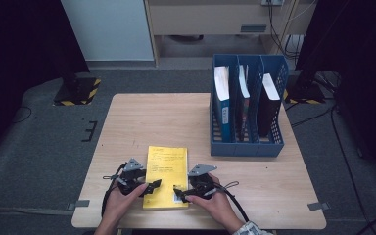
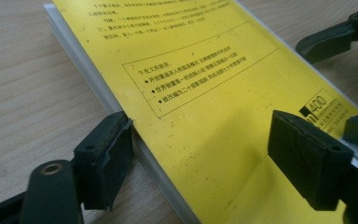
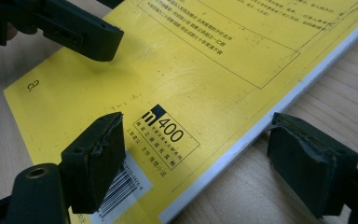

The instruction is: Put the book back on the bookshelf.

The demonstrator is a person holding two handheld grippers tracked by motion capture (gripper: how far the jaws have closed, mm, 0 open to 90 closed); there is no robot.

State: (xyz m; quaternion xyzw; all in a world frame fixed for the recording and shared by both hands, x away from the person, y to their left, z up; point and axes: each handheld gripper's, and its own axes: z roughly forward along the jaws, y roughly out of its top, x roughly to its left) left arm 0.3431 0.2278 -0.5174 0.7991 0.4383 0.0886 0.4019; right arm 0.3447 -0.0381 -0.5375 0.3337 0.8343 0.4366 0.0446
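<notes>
A yellow book (image 1: 165,174) lies flat near the front edge of the wooden table (image 1: 142,117). My left gripper (image 1: 152,187) is at its near left corner. In the left gripper view the left gripper (image 2: 200,144) is open: one pad touches the book's (image 2: 205,93) page edge at table level and the other hangs over the cover. My right gripper (image 1: 178,193) is at the near right corner. In the right gripper view the right gripper (image 3: 200,154) is open, with one pad over the book (image 3: 177,84) by the barcode label (image 3: 121,186) and the other on the bare wood beside the edge.
A blue file holder (image 1: 247,147) with three slots stands at the table's back right, with upright books and folders in it. A person's hands (image 1: 122,200) come in from the front edge. Bare wood lies behind the book and at the left.
</notes>
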